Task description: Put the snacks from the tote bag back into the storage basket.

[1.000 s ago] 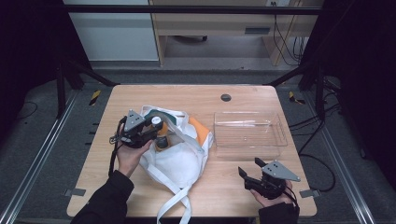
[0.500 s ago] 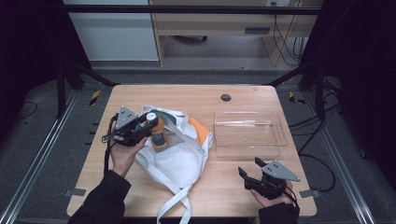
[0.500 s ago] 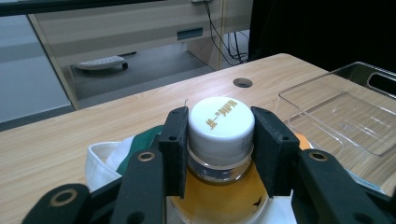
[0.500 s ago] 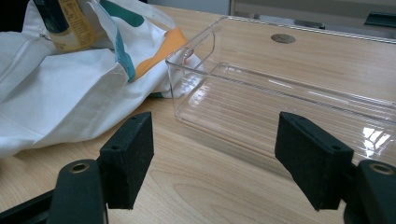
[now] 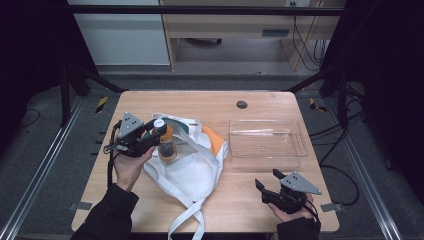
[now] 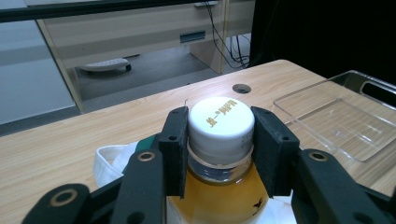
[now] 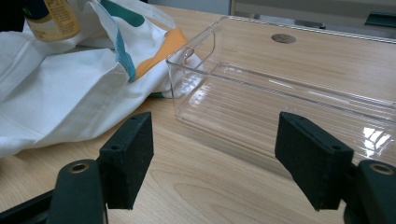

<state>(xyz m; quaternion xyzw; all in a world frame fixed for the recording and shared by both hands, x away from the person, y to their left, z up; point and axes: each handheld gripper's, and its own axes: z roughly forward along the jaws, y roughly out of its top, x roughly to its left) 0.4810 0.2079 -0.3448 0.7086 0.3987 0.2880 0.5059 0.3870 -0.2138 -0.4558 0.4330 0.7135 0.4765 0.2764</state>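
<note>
My left gripper [image 5: 156, 131] is shut on the white cap of a bottle [image 5: 165, 142] of amber liquid, held above a white cloth bag [image 5: 192, 167] with green and orange patches. In the left gripper view the pads [image 6: 175, 151] clamp both sides of the cap of the bottle [image 6: 221, 135]. My right gripper [image 5: 267, 181] rests open near the table's front right edge, nothing between its fingers [image 7: 130, 156]. Beyond them stand the clear tray [image 7: 299, 100] and the bag [image 7: 60, 93].
A clear plastic tray [image 5: 266, 143] with nothing in it stands right of the bag on the wooden table [image 5: 210, 105]. A small round hole [image 5: 242, 104] sits near the table's far edge. The bag's straps [image 5: 187, 220] trail toward the front edge.
My left gripper has moved left and lifted the bottle up out of the bag. The right gripper has stayed in place.
</note>
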